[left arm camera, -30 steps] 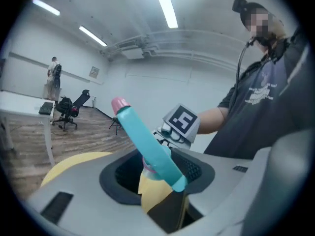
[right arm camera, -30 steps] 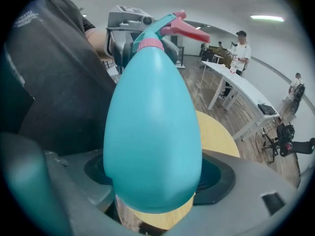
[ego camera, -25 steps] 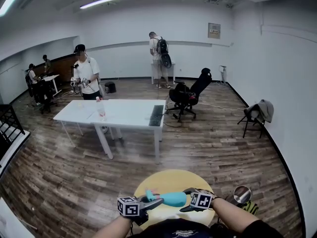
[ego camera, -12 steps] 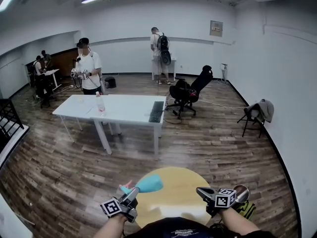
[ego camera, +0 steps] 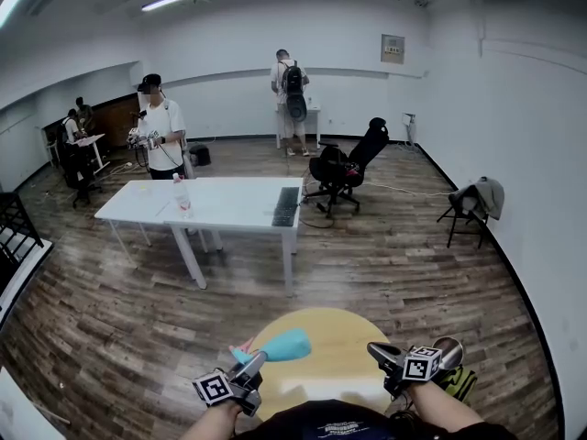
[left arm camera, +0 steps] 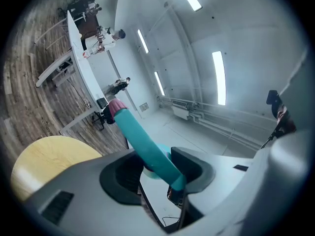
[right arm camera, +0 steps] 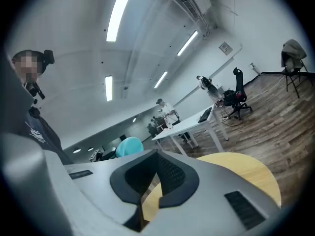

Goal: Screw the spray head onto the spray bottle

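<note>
A: Where is the bottle?

B: In the air over the near-left rim of the round yellow bench, touching nothing but the left tongs. The teal spray bottle points up and toward the middle, with its fat end free.

A: What have those tongs got hold of?

B: The spray head, as far as I can read it. In the left gripper view a teal bar with a pink tip lies slantwise between the jaws, which are clamped onto it. The paler body shows just behind.

A: So the head is on?

B: I'd judge the threads have at least caught, since the body hangs off the head with nothing else holding it. Whether it is tight no view shows, because the joint is hidden.

A: And the right tongs?

B: The right tongs are well apart from the bottle, over the bench's right side. Their jaws are pressed together on nothing.

A: Which step, then?

B: The screwing itself, either between twists or at its end. I can't decide which.

A: Next move?

B: If it needs more turns, the right tongs must open, cross to the fat body, clamp it squarely and turn it. The left tongs would hold the head steady meanwhile. The plastic is rounded and looks slick, so a mid-body grip should keep it from slipping or cocking the thread.
</note>
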A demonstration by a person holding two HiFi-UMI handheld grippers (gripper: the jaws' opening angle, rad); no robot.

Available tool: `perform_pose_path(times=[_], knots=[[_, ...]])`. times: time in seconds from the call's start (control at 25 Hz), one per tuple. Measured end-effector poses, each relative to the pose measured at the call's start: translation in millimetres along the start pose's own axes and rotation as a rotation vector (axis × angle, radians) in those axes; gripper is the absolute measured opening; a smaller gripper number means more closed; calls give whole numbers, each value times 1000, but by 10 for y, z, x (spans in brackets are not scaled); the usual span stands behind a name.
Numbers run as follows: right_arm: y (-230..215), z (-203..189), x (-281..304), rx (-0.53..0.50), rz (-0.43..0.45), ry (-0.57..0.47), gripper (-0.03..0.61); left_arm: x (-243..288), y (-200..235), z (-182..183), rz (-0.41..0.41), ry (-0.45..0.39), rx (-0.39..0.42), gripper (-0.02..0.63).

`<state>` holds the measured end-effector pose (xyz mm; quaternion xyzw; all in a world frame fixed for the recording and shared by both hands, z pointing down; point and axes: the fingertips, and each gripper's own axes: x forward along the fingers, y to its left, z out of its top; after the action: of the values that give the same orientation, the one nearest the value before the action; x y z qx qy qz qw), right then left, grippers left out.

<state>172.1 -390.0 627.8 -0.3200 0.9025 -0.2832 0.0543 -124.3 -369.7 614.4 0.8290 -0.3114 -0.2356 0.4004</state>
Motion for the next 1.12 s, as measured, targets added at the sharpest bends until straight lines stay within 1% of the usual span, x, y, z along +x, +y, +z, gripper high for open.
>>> perform_pose_path(times=[0.16,0.24,0.32,0.52,0.68,0.92,1.12], knots=[[-62,-32,0,-4,-28,3,17,7,-41,18,-16,-13,8,200],[-106,-36,2,-22,-59,9,17,7,-48,15,-10,-14,16,201],[-128,-28,16,-36,-71,23,17,22,-74,21,-3,-14,20,200],[-107,-41,50,-43,-59,39,17,-13,-46,11,0,-14,8,199],[-95,-44,54,-47,-54,49,17,-15,6,20,-4,-18,16,199],[-45,-85,56,-41,-46,54,17,-34,-76,45,-9,-27,5,199],[-91,-141,56,-58,-51,63,18,-32,-99,95,-17,-34,16,199]])
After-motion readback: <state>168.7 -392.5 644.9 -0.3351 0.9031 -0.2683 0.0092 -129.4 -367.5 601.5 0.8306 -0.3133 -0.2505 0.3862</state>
